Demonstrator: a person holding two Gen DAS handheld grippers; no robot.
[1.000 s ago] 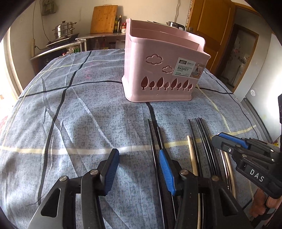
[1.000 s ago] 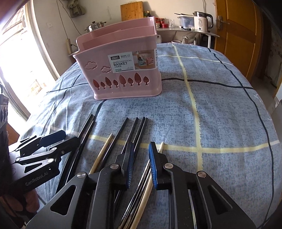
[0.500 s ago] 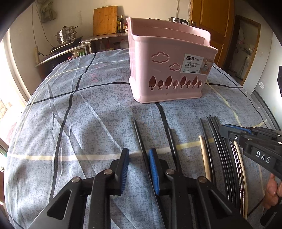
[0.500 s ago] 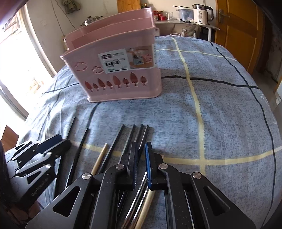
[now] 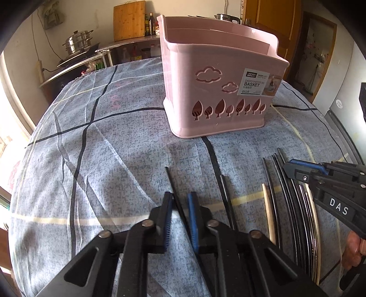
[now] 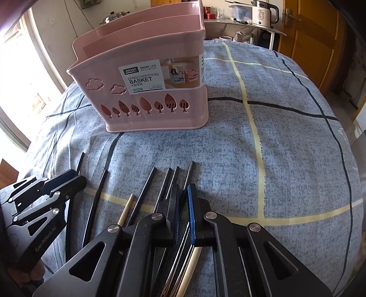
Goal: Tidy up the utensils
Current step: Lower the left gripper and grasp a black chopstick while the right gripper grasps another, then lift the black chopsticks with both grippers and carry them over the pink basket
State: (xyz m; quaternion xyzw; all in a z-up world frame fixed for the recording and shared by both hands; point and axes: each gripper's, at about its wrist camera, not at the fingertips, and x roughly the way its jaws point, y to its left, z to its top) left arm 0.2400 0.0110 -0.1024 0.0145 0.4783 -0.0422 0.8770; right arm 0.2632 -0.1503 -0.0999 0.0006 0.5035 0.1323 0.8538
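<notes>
A pink divided chopstick basket (image 5: 219, 91) stands upright on the blue checked cloth; it also shows in the right wrist view (image 6: 146, 91). Several black chopsticks, one wooden chopstick (image 5: 266, 205) and metal ones lie in a row before it. My left gripper (image 5: 180, 198) has its jaws narrowed around a black chopstick (image 5: 170, 180) lying apart at the left. My right gripper (image 6: 182, 192) has its jaws narrowed around black chopsticks (image 6: 189, 173) and metal ones at the right of the row.
The cloth-covered table (image 5: 103, 148) curves down at its edges. A counter with a steel pot (image 5: 77, 43) and a cutting board stands behind. A kettle (image 6: 263, 11) and a wooden door are at the far right.
My left gripper narrowed from wide open onto the leftmost black chopstick, which moved away from the row. My right gripper narrowed further on the chopsticks at the right. Both views rose slightly.
</notes>
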